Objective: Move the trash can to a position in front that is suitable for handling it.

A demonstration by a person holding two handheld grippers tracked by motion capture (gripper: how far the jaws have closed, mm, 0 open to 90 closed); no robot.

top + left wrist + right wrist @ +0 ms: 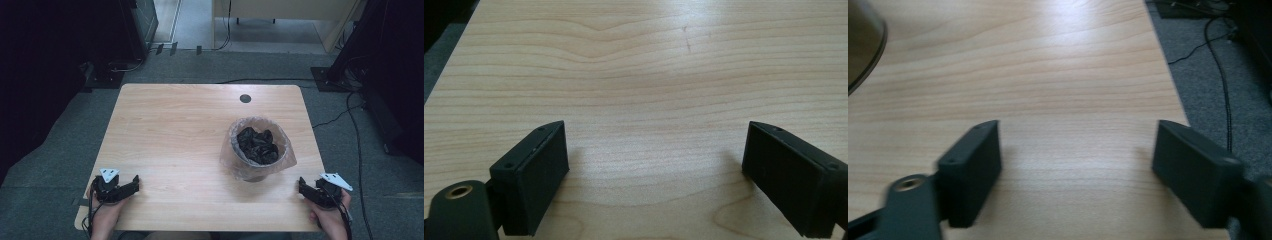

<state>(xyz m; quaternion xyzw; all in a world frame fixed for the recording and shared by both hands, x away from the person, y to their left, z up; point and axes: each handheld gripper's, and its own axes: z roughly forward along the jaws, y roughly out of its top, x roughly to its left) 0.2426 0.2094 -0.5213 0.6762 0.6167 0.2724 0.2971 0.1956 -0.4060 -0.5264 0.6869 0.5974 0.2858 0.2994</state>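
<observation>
A small bin [257, 147] lined with a clear plastic bag stands on the right half of the wooden table [175, 135]; crumpled black material [257, 145] lies inside it. My left gripper [134, 182] rests at the table's near-left corner, open, its jaws wide apart over bare wood [654, 145]. My right gripper [302, 185] sits at the near-right edge, open too, with nothing between its jaws [1075, 155]. The bin's base [863, 45] shows at the upper left of the right gripper view.
A round cable hole [245, 98] sits near the table's far edge. Grey carpet surrounds the table, with cables [357, 130] trailing on the right and dark equipment [120, 40] at the back left. A desk leg area [280, 20] lies beyond.
</observation>
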